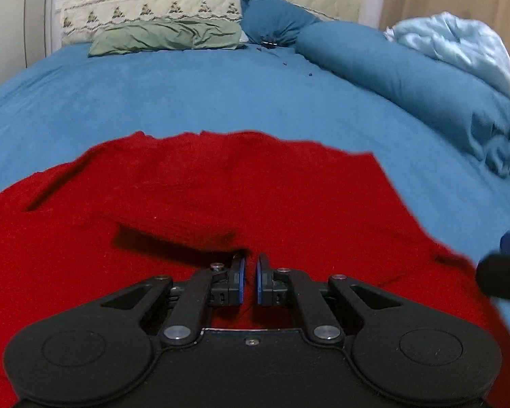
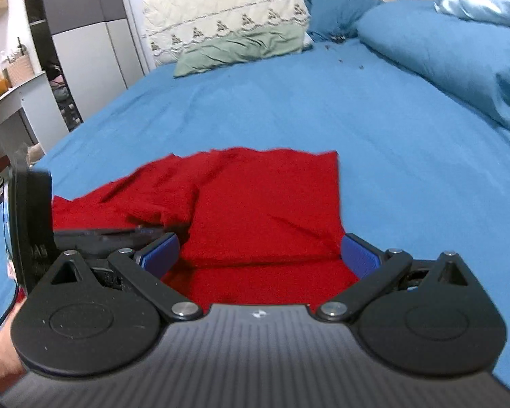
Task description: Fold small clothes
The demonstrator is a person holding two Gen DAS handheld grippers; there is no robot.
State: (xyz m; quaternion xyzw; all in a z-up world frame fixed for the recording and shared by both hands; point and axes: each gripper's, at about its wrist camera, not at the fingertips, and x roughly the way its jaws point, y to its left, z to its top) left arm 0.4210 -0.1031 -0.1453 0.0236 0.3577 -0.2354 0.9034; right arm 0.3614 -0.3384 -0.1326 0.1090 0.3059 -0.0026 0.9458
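Left claw (image 1: 250,278) nearly closed, low over red garment (image 1: 221,197); right claw (image 2: 258,255) spread.

Plain red garment (image 1: 221,197) on a blue sheet (image 1: 187,95); green pillow (image 1: 166,37).

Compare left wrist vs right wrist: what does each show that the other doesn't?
Left wrist only: left gripper low over the red garment, fingers nearly together with a narrow gap; whether it pinches cloth is unclear.

Right wrist only: right gripper with fingers spread wide, the wardrobe, a cluttered shelf.

Both: red garment lying on the blue bedsheet, green pillow, pale blue blanket, rolled blue duvet.
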